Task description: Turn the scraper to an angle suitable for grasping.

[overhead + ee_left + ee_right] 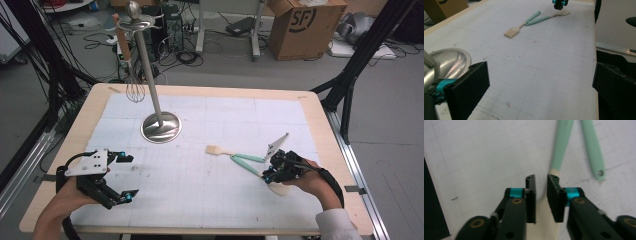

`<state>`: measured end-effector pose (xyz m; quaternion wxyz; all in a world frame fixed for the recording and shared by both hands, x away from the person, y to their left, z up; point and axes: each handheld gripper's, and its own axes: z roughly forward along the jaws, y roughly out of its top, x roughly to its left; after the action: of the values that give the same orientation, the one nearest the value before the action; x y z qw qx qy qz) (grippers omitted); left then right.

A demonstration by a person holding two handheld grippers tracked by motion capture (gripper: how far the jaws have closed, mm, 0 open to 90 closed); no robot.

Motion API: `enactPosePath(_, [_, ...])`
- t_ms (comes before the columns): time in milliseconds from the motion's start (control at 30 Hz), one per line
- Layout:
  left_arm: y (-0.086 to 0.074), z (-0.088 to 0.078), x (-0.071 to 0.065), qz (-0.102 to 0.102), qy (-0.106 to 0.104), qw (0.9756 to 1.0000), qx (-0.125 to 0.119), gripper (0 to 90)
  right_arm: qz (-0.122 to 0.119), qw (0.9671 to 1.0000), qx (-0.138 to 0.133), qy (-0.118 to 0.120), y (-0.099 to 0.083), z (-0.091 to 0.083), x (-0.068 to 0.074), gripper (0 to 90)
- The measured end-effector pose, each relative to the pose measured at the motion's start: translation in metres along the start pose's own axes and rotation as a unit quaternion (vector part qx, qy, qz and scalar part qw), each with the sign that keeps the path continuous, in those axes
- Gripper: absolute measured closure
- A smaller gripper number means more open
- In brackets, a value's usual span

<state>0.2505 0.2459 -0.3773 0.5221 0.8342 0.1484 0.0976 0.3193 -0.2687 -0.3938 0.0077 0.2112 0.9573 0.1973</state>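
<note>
From above, the right gripper (278, 168) hovers over the spatula (260, 172) on the bench (200, 200); the left gripper (114, 177) waits, jaws released. Down its own view, slightly parted jaws straddle the blade (544, 220), gripping nothing; centre on the neck before clenching.

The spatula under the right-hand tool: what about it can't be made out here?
- High view: the spatula has most of its cream blade covered by the right tool and the hand.
- Right gripper view: the blade's end is cut off by the bottom edge, and whether the pads touch it cannot be told.
- Left gripper view: the blade is small and far off at the top edge.
</note>
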Motion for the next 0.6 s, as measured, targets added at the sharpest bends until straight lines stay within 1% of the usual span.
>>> enactPosePath(67, [0.0, 0.0, 0.0, 0.0, -0.001, 1.0, -0.001, 1.7, 0.008, 0.9999, -0.011, -0.009, 0.004, -0.005, 0.0, 66.2])
enactPosePath(100, [0.0, 0.0, 0.0, 0.002, 0.0, 1.0, 0.0, 1.7, 0.013, 0.9997, -0.015, -0.017, 0.005, -0.007, 0.001, 62.1])
enactPosePath(133, [0.0, 0.0, 0.0, 0.002, -0.001, 1.0, -0.001, 1.7, 0.011, 0.9996, -0.016, -0.022, 0.007, -0.009, 0.0, 60.3])
enactPosePath(200, [0.0, -0.001, 0.0, 0.004, 0.0, 1.0, -0.002, 1.7, 0.008, 0.9995, -0.017, -0.026, 0.01, -0.011, 0.001, 49.3])
enactPosePath(233, [0.0, -0.001, 0.0, 0.005, -0.002, 1.0, -0.003, 1.7, 0.005, 0.9993, -0.016, -0.033, 0.011, -0.012, 0.002, 48.5])
enactPosePath(267, [0.0, -0.001, 0.0, 0.004, -0.002, 1.0, -0.003, 1.7, -0.004, 0.9992, -0.015, -0.036, 0.013, -0.013, 0.003, 43.6])
enactPosePath(300, [0.0, -0.001, 0.0, 0.004, -0.002, 1.0, -0.003, 1.7, -0.007, 0.999, -0.015, -0.042, 0.014, -0.013, 0.005, 36.4])
enactPosePath(333, [0.0, -0.001, 0.0, 0.003, -0.001, 1.0, -0.004, 1.7, -0.001, 0.9989, -0.016, -0.045, 0.015, -0.013, 0.005, 29.4])
enactPosePath(367, [0.0, -0.001, 0.0, 0.003, -0.001, 1.0, -0.003, 1.7, 0.005, 0.9987, -0.014, -0.048, 0.017, -0.014, 0.004, 19.9])
enactPosePath(400, [0.0, -0.001, 0.0, 0.003, -0.001, 1.0, -0.003, 1.7, 0.009, 0.9983, -0.016, -0.056, 0.017, -0.013, 0.004, 12.3])
enactPosePath(433, [0.0, -0.001, 0.0, 0.004, -0.002, 1.0, -0.003, 1.7, 0.008, 0.9979, -0.017, -0.062, 0.018, -0.013, 0.004, 9.2])
enactPosePath(500, [0.0, -0.001, 0.0, 0.004, -0.001, 1.0, -0.004, 1.7, 0.007, 0.9969, -0.019, -0.075, 0.02, -0.012, 0.004, 0.3])
enactPosePath(567, [0.0, -0.002, 0.0, 0.003, 0.0, 1.0, -0.004, 1.7, 0.008, 0.9973, -0.016, -0.071, 0.021, -0.01, 0.004, 0.3])
enactPosePath(600, [0.0, -0.002, 0.0, 0.003, 0.0, 1.0, -0.005, 1.7, 0.009, 0.997, -0.013, -0.075, 0.021, -0.008, 0.005, 0.3])
